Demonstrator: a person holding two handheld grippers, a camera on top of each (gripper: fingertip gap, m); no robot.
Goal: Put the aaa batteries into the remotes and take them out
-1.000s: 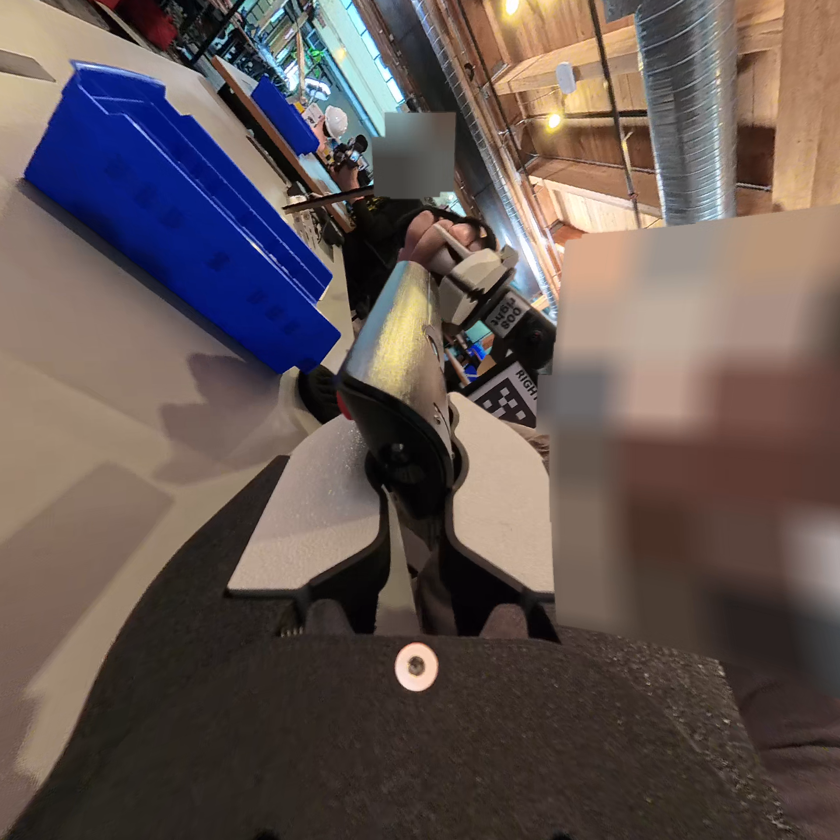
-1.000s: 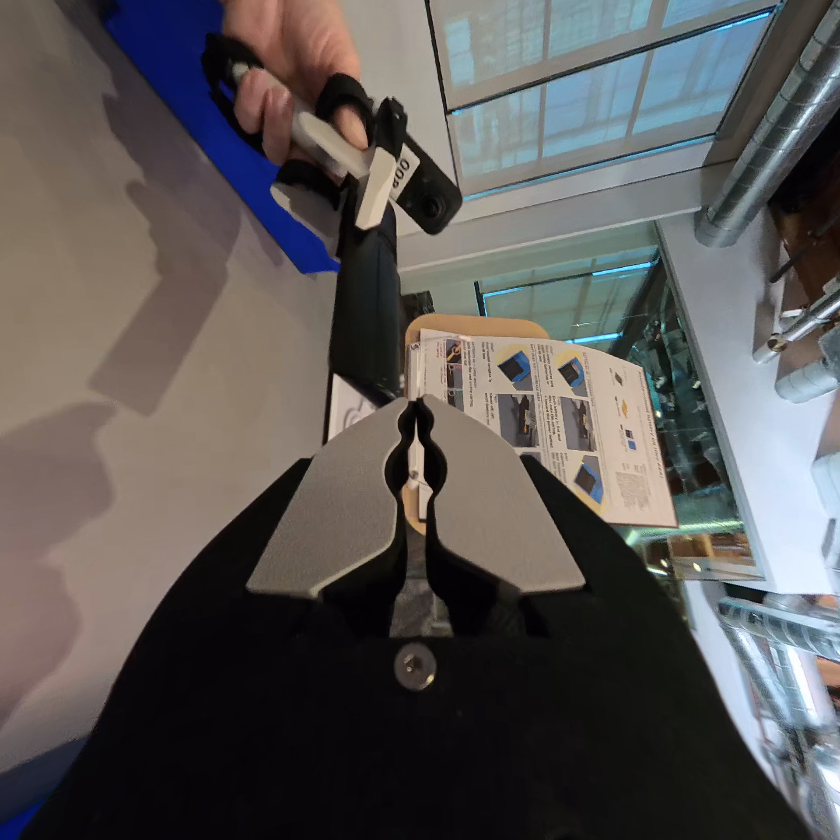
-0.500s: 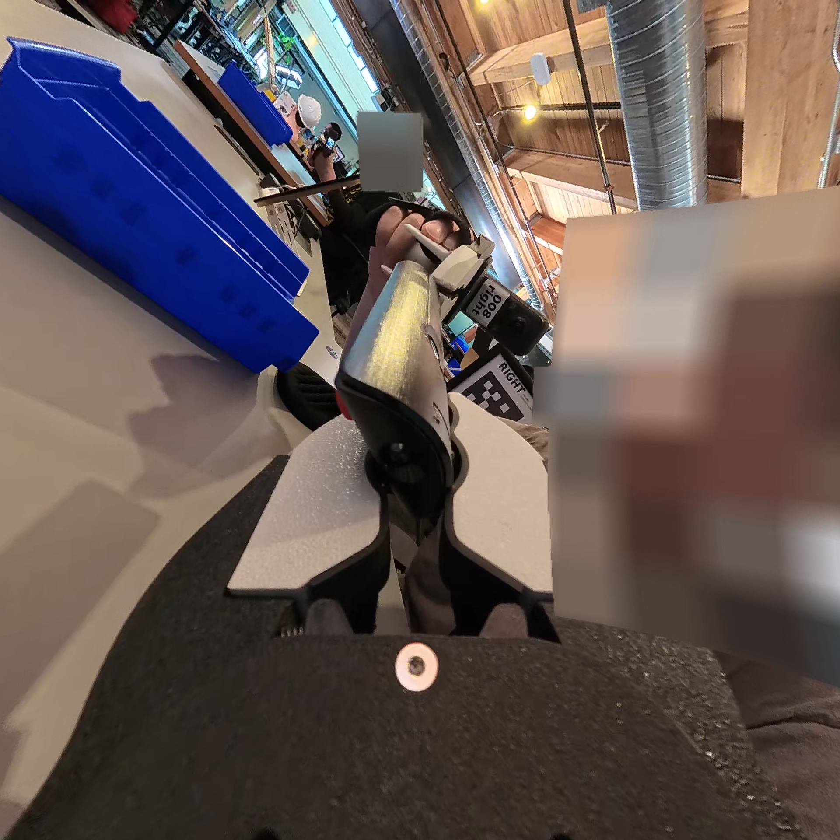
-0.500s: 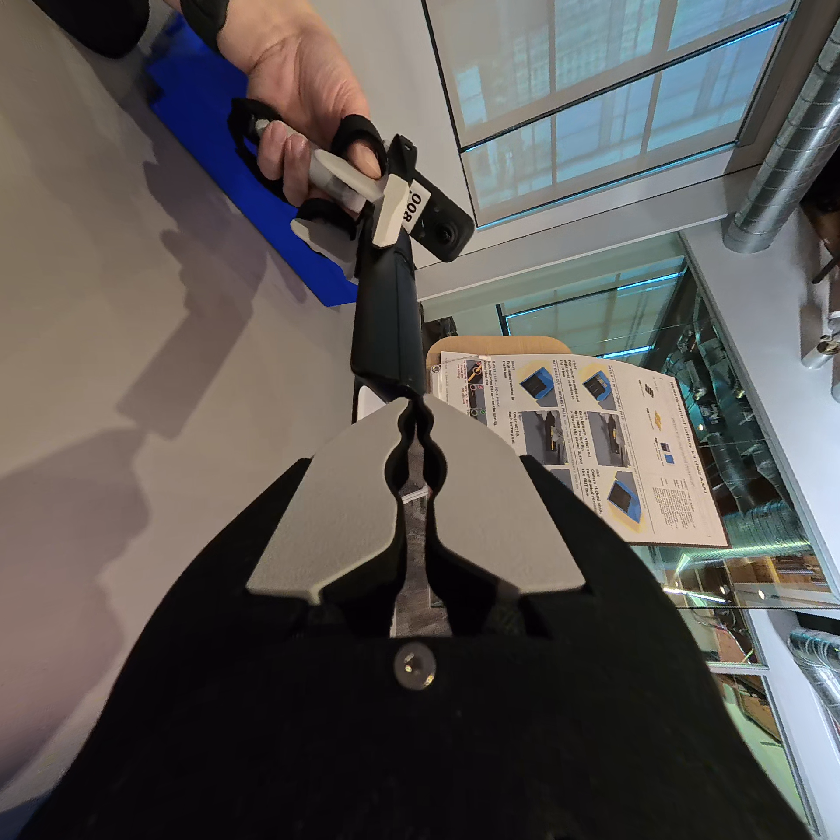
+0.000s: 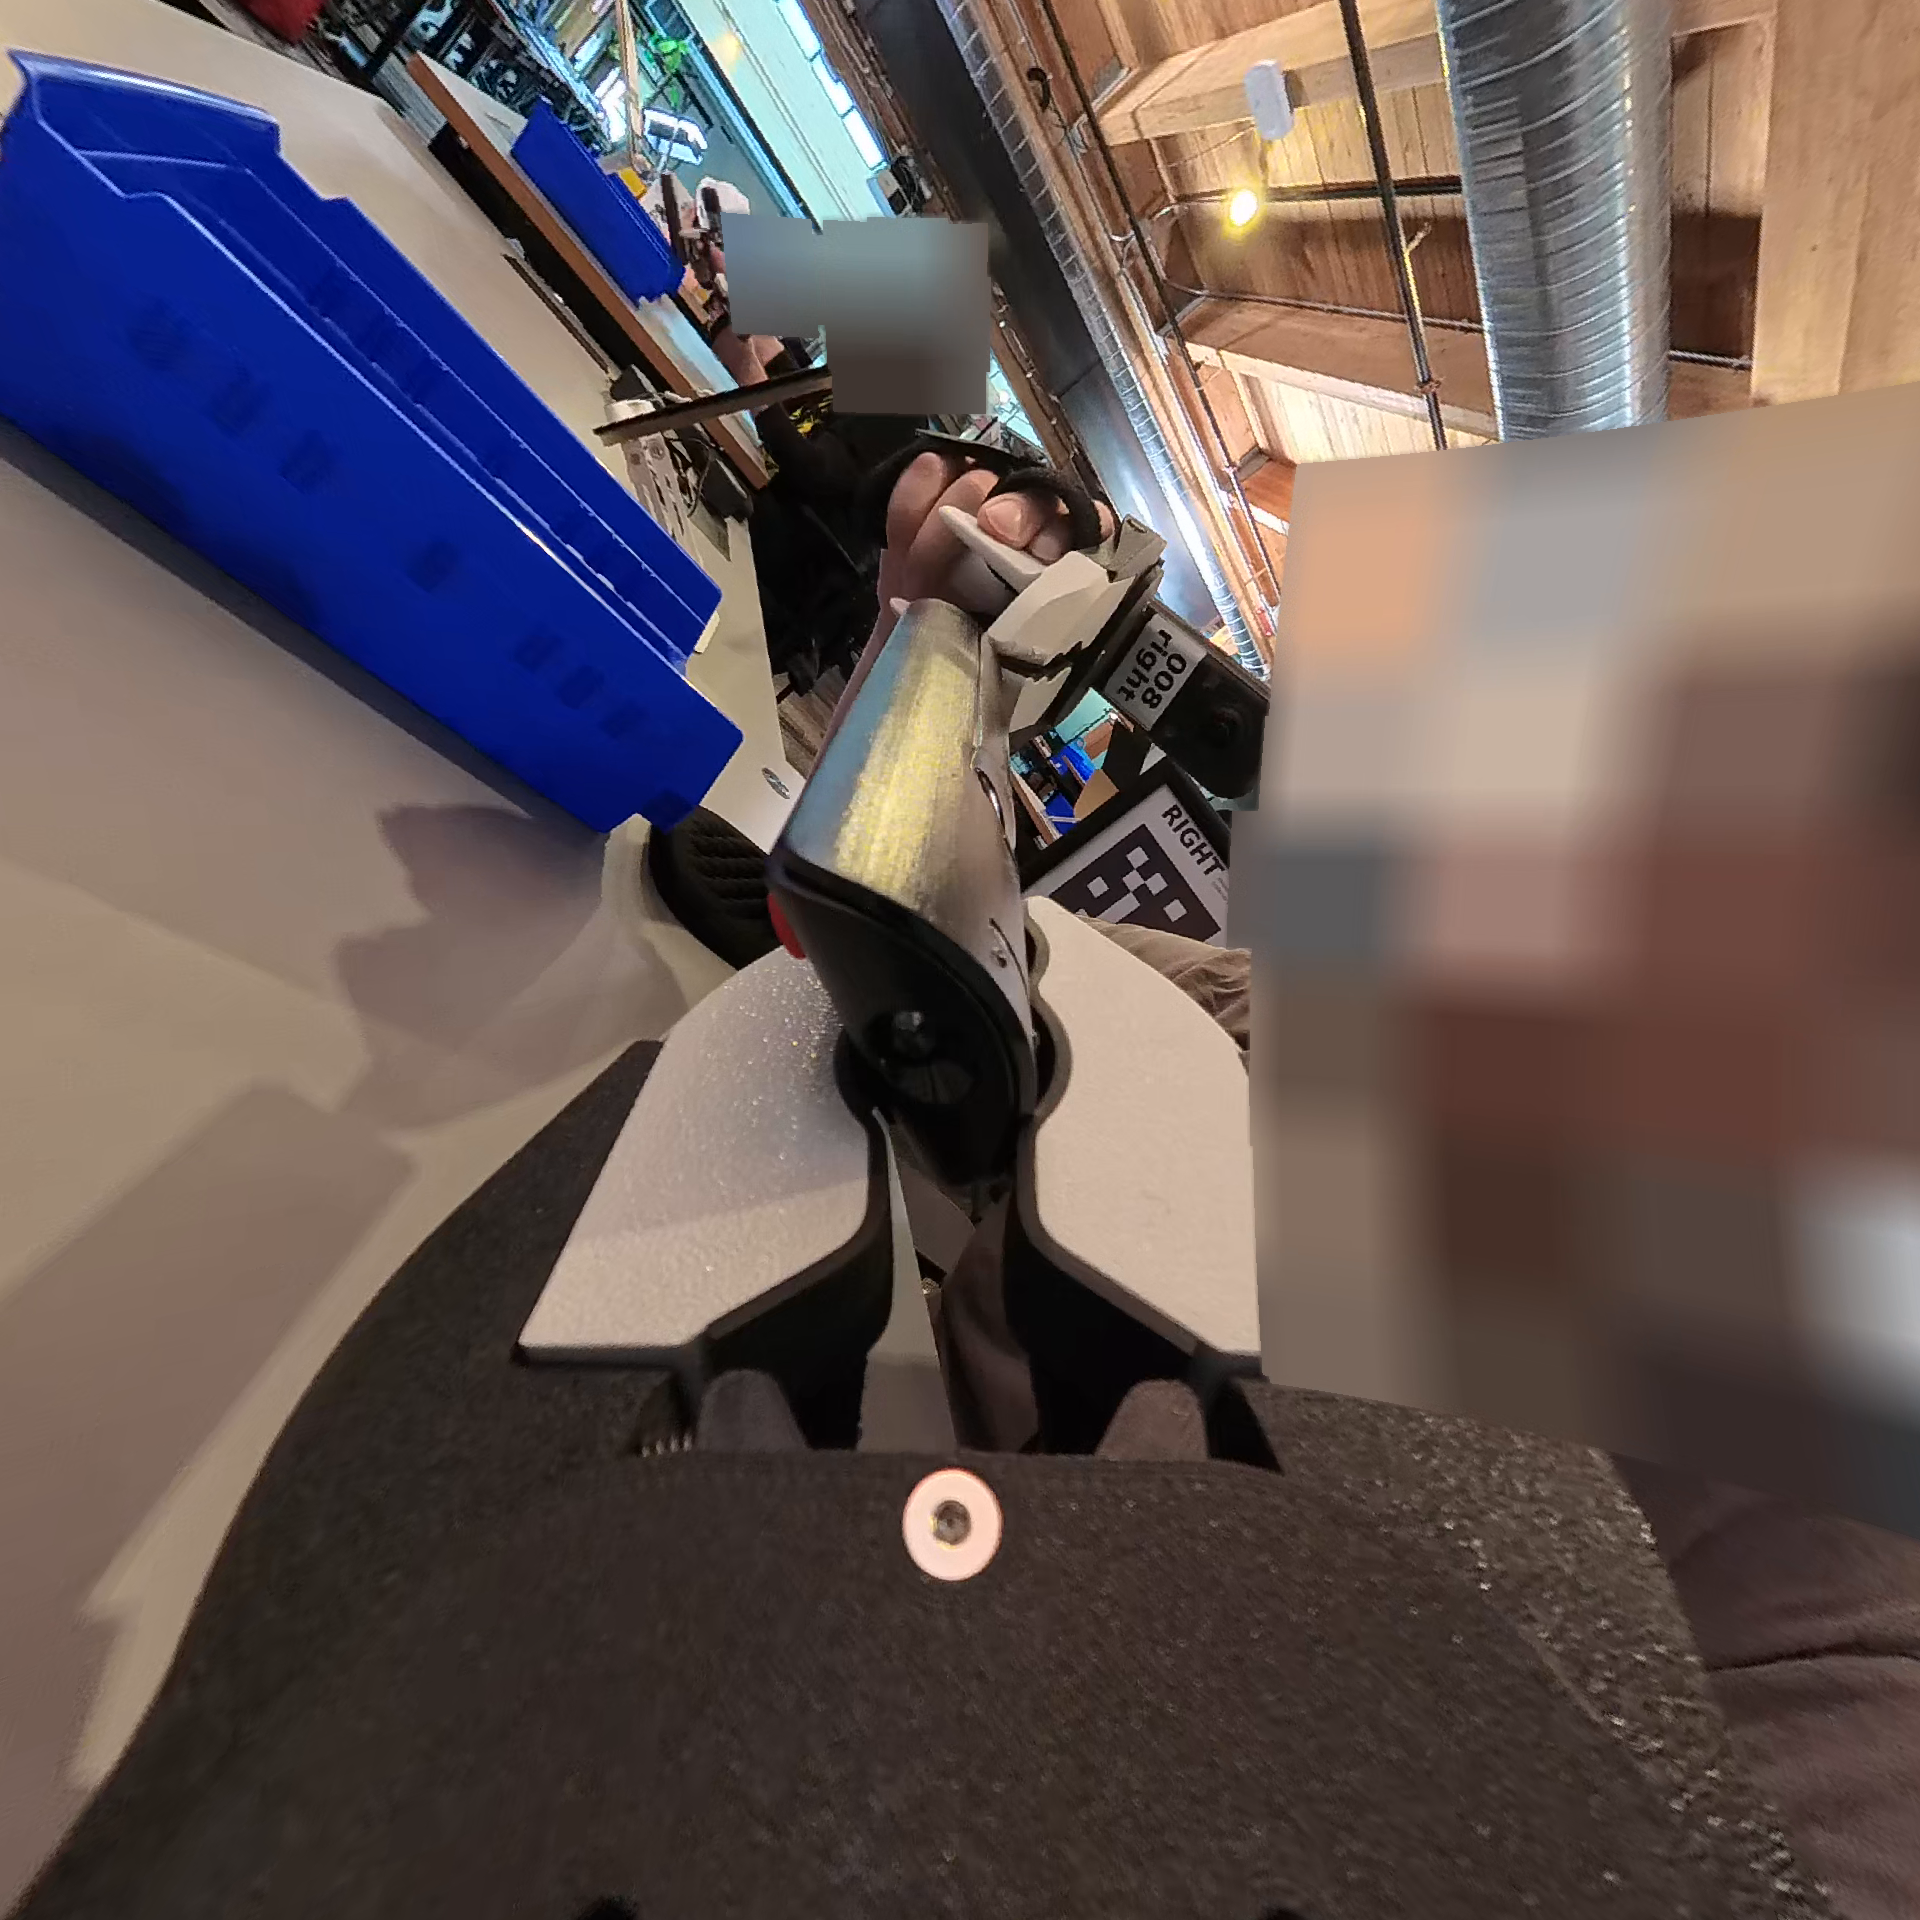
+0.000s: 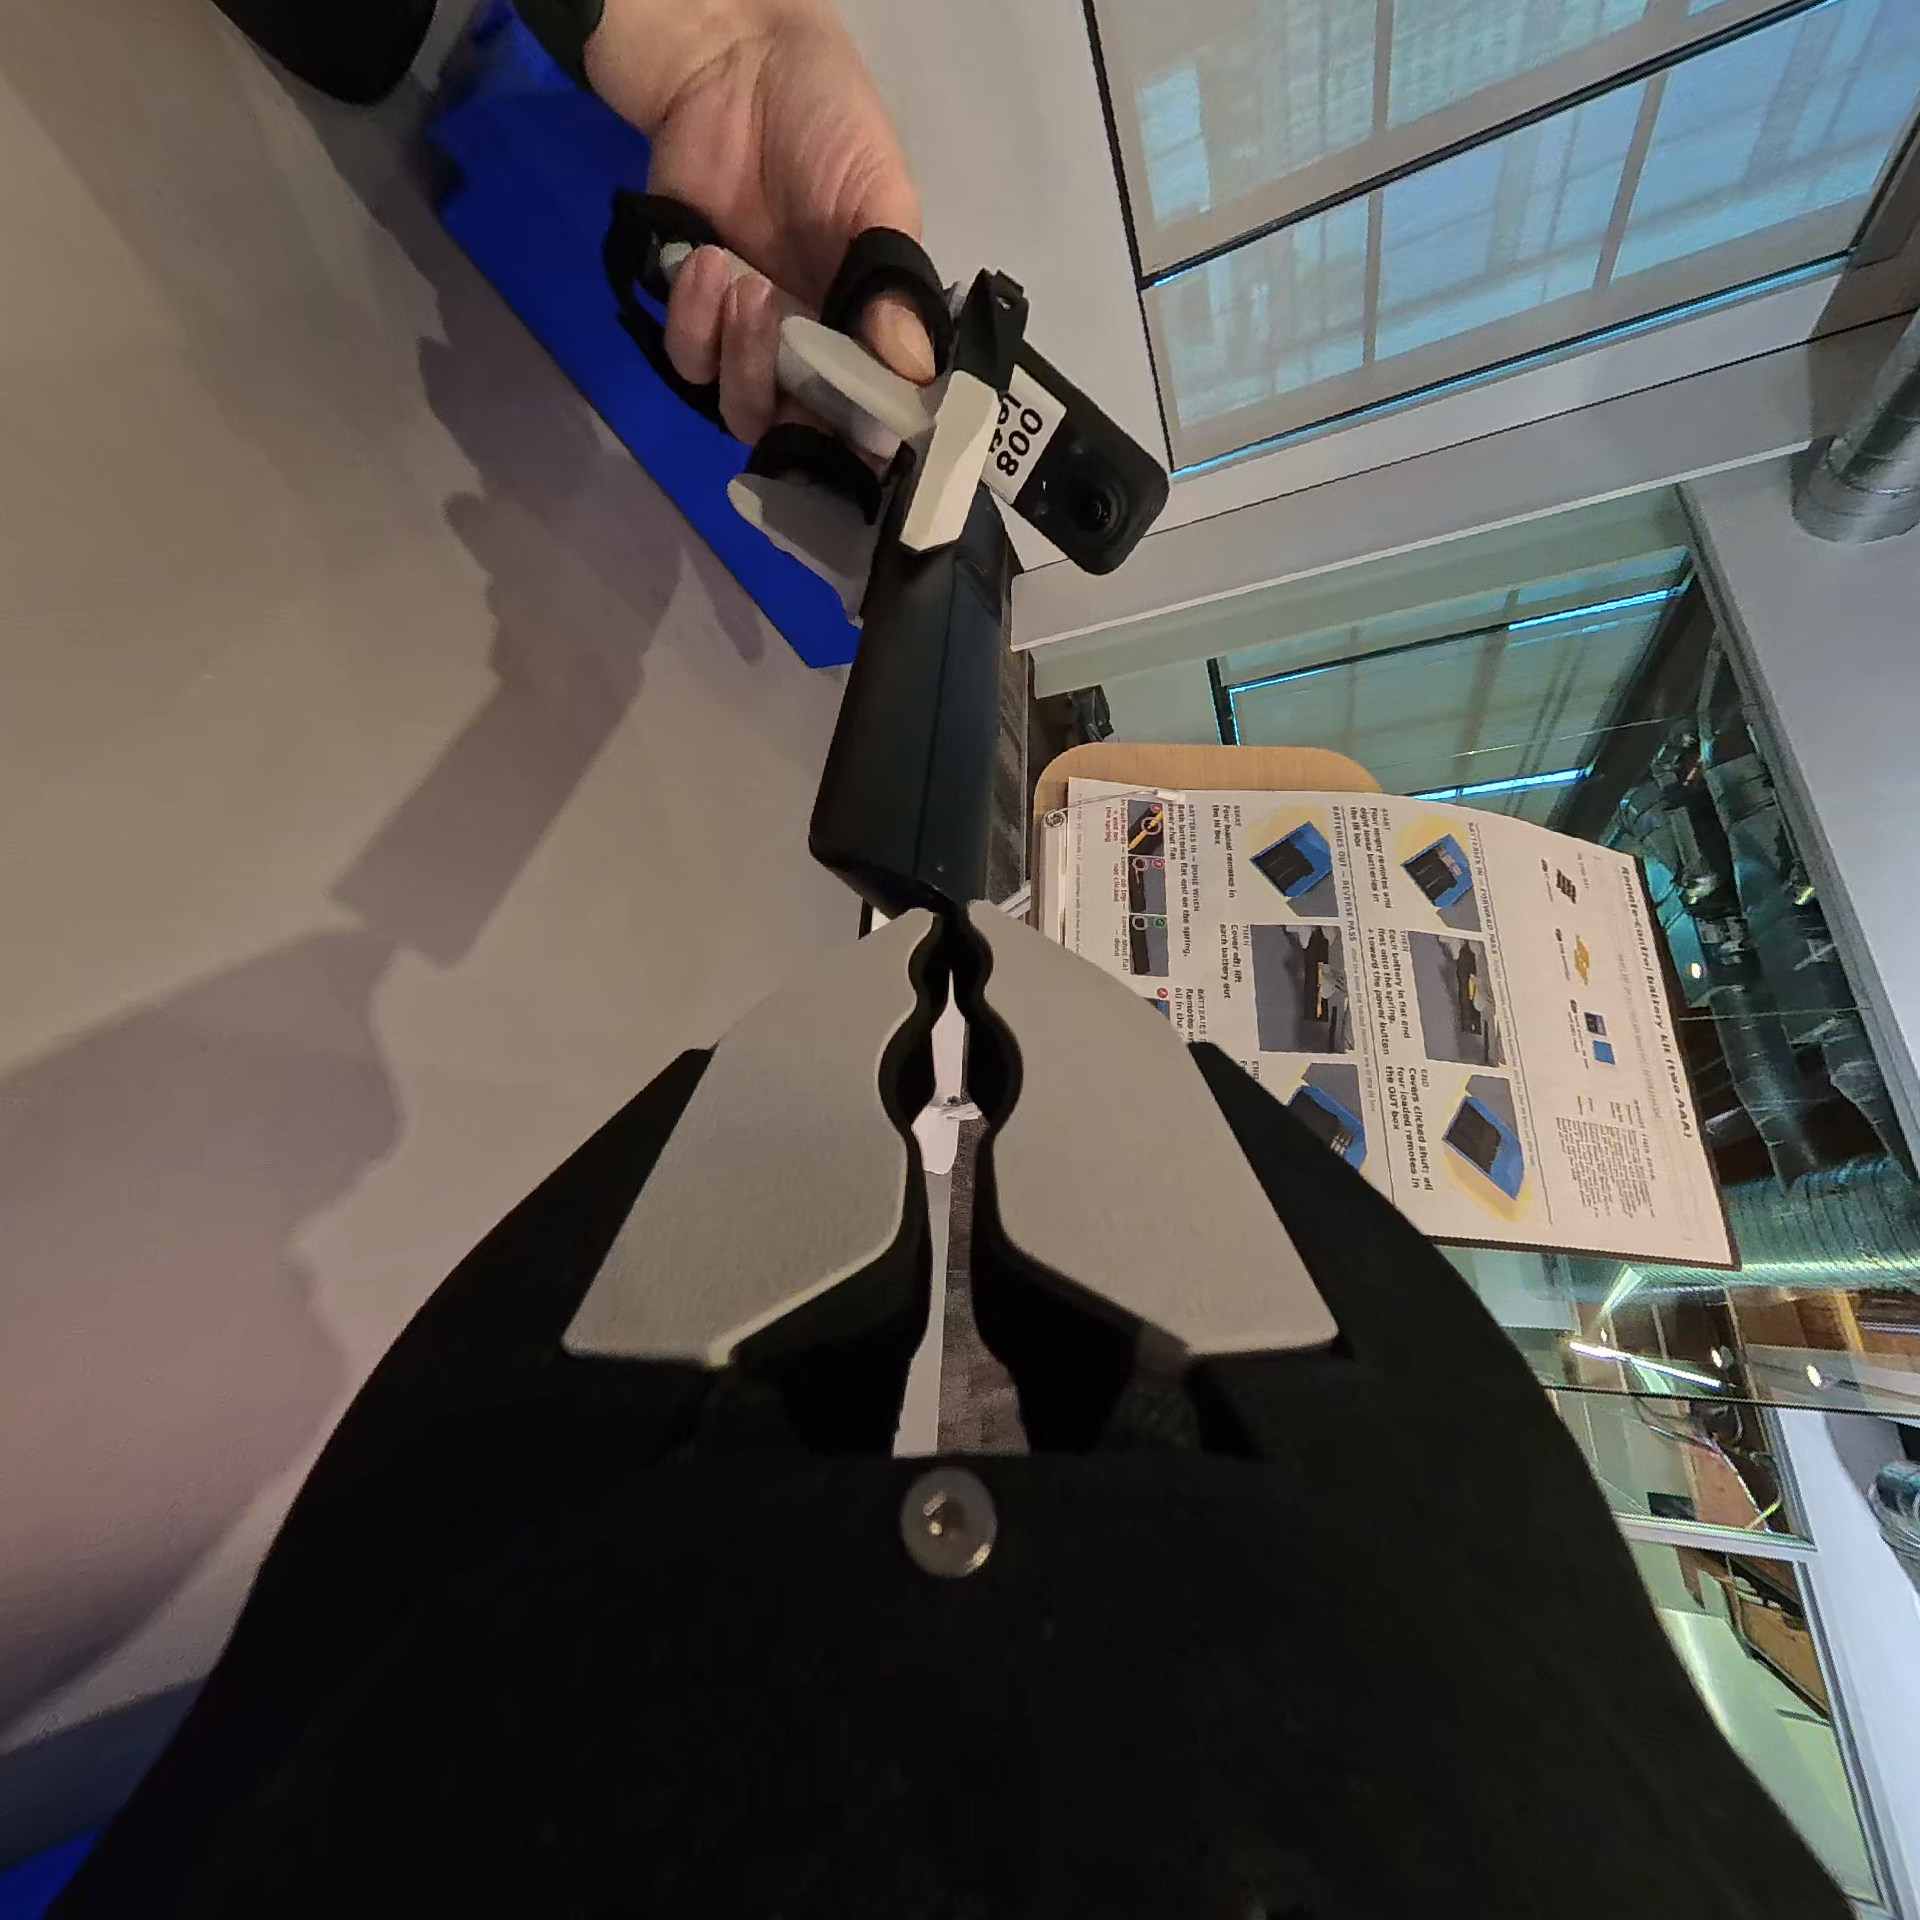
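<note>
Both hand-held grippers (image 5: 940, 1049) (image 6: 954, 935) clamped on one remote (image 6: 920, 727); instruction sheet (image 6: 1403, 997) only rightward.

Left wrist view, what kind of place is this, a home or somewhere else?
Probably a workshop or industrial workspace, not a home: a bare metal duct runs under a wooden ceiling, blue bins sit on long worktables, and a laminated instruction sheet stands nearby.

Both views are bright and strongly bowed at the edges by the wide-angle lenses. Soft grey shadows fall across the pale table (image 6: 260, 727), and a ceiling lamp (image 5: 1242, 208) glares warmly. The remote (image 5: 914, 790) carries a yellowish sheen.
</note>
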